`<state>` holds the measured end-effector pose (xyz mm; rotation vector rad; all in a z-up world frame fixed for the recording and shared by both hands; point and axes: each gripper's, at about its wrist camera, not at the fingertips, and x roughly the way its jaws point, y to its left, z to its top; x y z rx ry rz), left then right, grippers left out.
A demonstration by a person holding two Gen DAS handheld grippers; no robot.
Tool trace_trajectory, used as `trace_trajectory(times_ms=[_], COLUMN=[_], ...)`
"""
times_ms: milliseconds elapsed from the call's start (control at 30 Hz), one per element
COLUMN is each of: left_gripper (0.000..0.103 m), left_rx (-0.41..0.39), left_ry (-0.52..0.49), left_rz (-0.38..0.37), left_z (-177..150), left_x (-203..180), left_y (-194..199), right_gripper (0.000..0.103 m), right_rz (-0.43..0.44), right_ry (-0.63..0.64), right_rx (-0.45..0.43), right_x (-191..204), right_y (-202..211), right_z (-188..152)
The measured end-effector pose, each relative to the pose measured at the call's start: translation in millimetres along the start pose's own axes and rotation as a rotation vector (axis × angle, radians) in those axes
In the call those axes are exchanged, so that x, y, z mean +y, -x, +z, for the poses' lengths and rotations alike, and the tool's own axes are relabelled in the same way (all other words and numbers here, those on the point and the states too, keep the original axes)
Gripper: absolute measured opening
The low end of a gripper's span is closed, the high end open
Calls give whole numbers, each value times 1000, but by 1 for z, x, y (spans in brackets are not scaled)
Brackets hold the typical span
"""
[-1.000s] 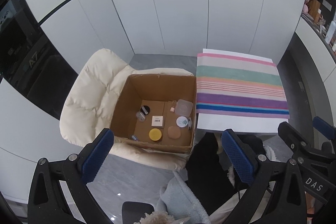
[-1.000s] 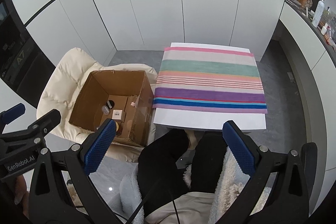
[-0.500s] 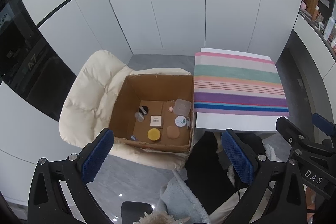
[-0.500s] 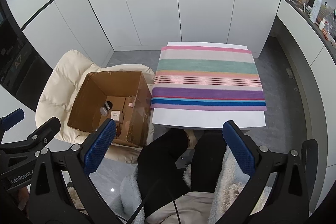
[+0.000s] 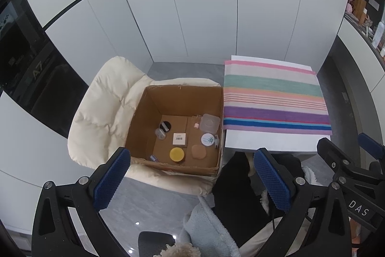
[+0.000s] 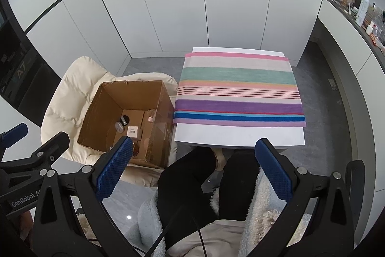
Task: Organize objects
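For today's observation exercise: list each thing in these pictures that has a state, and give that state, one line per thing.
left gripper: open, holding nothing
right gripper: open, holding nothing
cardboard box: open at the top, on the cream chair, small items inside
yellow-lidded jar: upright, lid on
clear square container: lid on
striped cloth: spread flat on the white table

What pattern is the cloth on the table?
Horizontal multicoloured stripes on the cloth; clearest in the right wrist view.

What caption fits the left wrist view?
Open left tool above cardboard box of small items, beside striped cloth.
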<state>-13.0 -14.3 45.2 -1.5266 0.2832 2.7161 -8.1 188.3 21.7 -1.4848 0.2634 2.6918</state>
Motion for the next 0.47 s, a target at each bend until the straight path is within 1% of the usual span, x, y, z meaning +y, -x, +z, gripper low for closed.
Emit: trace_trajectory(times_ms=[467], left_gripper=[103], left_rx=[-2], left_ry=[-4], left_rz=[-2], left_z=[0], left_x=[-1], left_y=[1], right_gripper=[103], right_rz=[-1], right_ry=[1], right_rx=[0], right_x=[1], right_y=[-1], right_z=[-1])
